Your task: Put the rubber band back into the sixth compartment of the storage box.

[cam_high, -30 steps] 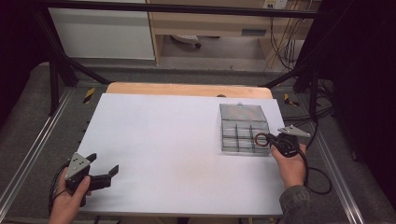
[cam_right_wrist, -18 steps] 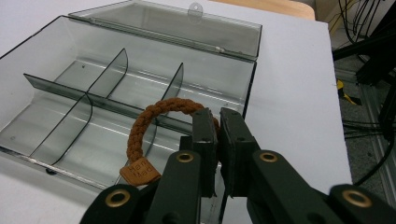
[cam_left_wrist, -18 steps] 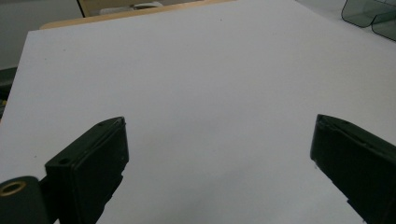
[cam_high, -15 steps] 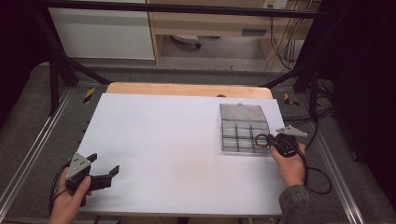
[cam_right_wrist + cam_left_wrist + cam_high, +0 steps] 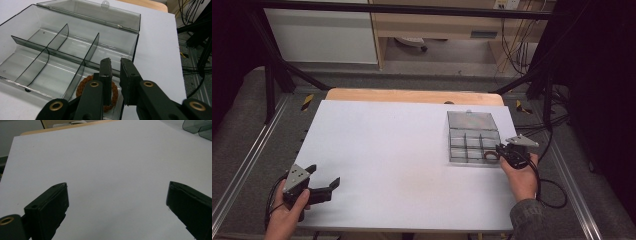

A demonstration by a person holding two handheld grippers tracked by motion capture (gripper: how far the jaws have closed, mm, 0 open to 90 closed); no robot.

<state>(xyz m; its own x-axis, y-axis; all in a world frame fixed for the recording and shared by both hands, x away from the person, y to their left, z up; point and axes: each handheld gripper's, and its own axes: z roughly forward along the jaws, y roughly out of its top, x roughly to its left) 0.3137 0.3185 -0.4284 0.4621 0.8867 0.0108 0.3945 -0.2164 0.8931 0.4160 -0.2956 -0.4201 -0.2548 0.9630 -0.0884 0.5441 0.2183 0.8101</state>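
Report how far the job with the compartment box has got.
Done: the brown ring lies in the near right compartment of the open box. In hand: the right gripper hovers over it, its jaws having just been opening, a narrow gap between them. Left: the lid looks not yet shut; the left gripper waits open.

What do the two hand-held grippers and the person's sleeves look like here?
Both tools are black. The left hand-held gripper has two blocky black jaws, brass-coloured rivets and a grey three-cornered plate on top. The right hand-held gripper has the same build and a black cable trailing behind it. The right forearm wears a dark grey-green sleeve.
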